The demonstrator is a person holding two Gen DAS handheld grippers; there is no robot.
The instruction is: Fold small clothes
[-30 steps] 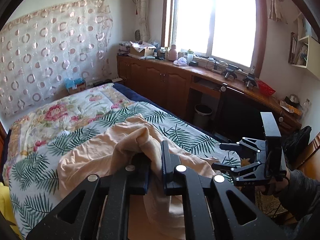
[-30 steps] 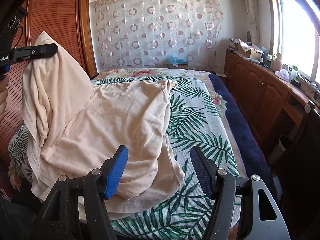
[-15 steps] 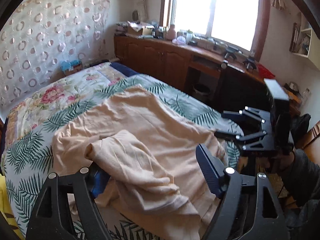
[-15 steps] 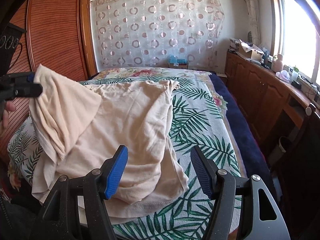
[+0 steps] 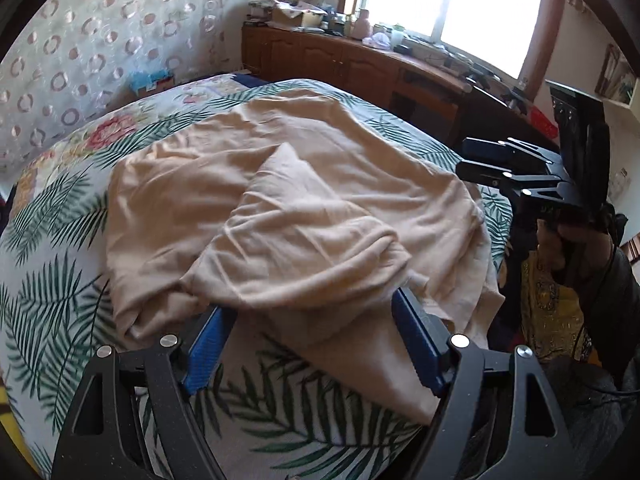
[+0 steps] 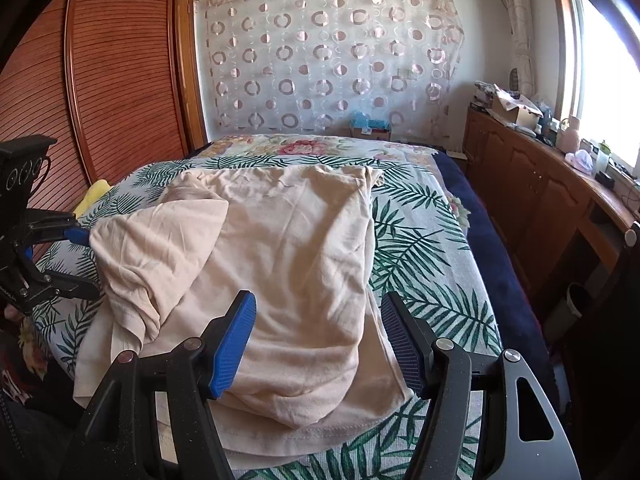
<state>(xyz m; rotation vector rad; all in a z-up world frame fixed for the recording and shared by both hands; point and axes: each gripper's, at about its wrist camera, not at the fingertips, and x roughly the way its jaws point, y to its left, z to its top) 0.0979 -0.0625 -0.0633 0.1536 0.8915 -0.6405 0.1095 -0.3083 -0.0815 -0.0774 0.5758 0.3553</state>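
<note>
One peach-beige garment (image 6: pixel 296 264), apparently a T-shirt, lies spread on the bed (image 6: pixel 424 248), over a palm-leaf cover; one side of it is folded in over the middle as a rumpled flap (image 5: pixel 296 240). There are two tools. The left tool (image 5: pixel 316 344) has its blue-padded fingers spread wide, set at the near edge of the flap, with cloth lying between them but nothing pinched. The right tool (image 6: pixel 320 340) is likewise spread, hovering over the hem end of the garment and gripping nothing.

A second ago the left tool was pressed together on a bunch of the cloth and held it high above the bed; half a second ago its fingers had parted and the fold was dropping. Now the flap lies flat on the garment and the left tool sits low behind it. The right tool has kept the same place and the same spread throughout.

The left wrist view shows the right tool (image 5: pixel 492 160) from the side, at the bed's far edge, held by a hand (image 5: pixel 576 232). The right wrist view shows the left tool (image 6: pixel 76 260) at the flap's outer edge, a louvred wooden wardrobe door (image 6: pixel 120 80), a circle-patterned curtain (image 6: pixel 332 56) and one yellow item (image 6: pixel 94 194) at the bedside.
</note>
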